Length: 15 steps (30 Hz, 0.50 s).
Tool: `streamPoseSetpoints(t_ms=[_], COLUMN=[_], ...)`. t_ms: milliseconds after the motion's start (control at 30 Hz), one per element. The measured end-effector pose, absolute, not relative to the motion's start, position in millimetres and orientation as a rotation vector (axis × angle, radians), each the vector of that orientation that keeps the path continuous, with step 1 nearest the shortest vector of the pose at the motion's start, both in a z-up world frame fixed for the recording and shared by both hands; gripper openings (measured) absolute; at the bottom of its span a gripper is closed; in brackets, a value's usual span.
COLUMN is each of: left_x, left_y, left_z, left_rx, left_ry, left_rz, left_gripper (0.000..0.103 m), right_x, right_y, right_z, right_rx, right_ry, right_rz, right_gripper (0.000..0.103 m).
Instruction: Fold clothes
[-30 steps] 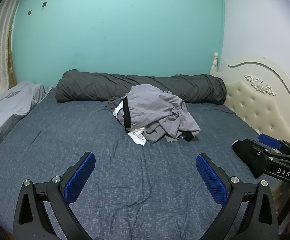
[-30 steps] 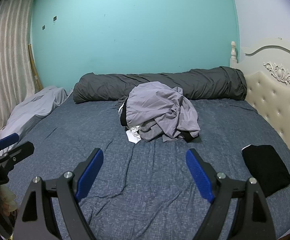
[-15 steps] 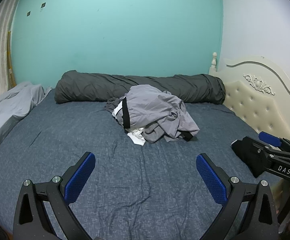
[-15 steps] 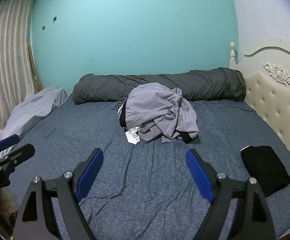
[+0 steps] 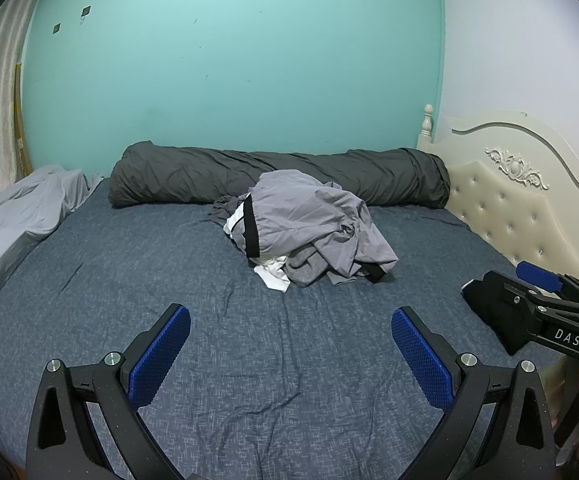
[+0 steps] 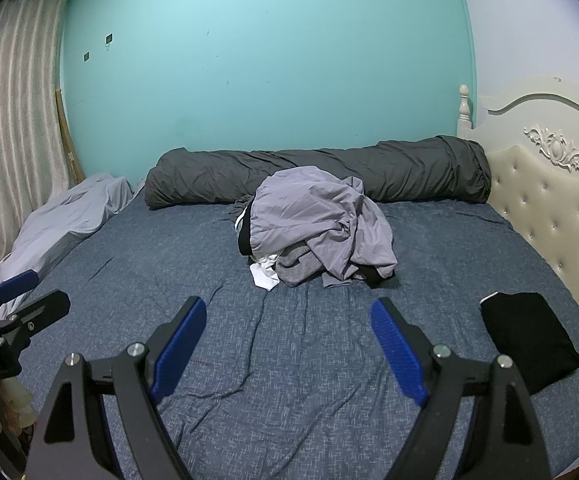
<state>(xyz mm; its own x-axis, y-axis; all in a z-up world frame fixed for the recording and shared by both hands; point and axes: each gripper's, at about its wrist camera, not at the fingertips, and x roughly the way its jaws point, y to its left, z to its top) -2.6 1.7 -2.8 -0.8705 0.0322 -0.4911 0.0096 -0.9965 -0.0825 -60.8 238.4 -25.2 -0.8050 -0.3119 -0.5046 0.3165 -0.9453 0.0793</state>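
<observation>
1. Clothes wait in a crumpled heap (image 5: pixel 309 236) at the middle of the frame, lying on the blue bedsheet (image 5: pixel 249 360) just in front of the dark rolled duvet (image 5: pixel 281 176).
2. My left tongs (image 5: pixel 289 348) are spread wide with nothing between the blue pads; my right tongs (image 6: pixel 285 340) are spread wide and empty too.
3. Both point straight at the heap, which sits above them in each view, well apart from the tips.
4. I judge neither hand clearly nearer; the heap's long axis runs roughly left to right, with the black waistband (image 5: pixel 251 228) at its left end.
5. One folded black garment (image 6: pixel 529 340) lies at the right edge of the frame, near the cream headboard (image 6: pixel 549 208).
</observation>
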Motion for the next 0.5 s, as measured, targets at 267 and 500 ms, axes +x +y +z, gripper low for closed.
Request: streamPoseSetpoints(t_ms=[267,500], left_x=[-3.2,-3.1], left_y=[1.6,2.2], left_z=[-2.0,-2.2], left_rx=[-0.801,-0.796], left_ry=[-0.128,-0.135], left_rz=[3.021,3.023], left_gripper=[0.103,0.103], right_x=[-59.9,-61.2], right_y=[238.6,238.0], right_z=[-25.7,-26.2], right_rx=[0.753,0.753], right_ry=[0.016,0.016], right_rz=[-2.705,-2.707], right_gripper=[0.085,0.085])
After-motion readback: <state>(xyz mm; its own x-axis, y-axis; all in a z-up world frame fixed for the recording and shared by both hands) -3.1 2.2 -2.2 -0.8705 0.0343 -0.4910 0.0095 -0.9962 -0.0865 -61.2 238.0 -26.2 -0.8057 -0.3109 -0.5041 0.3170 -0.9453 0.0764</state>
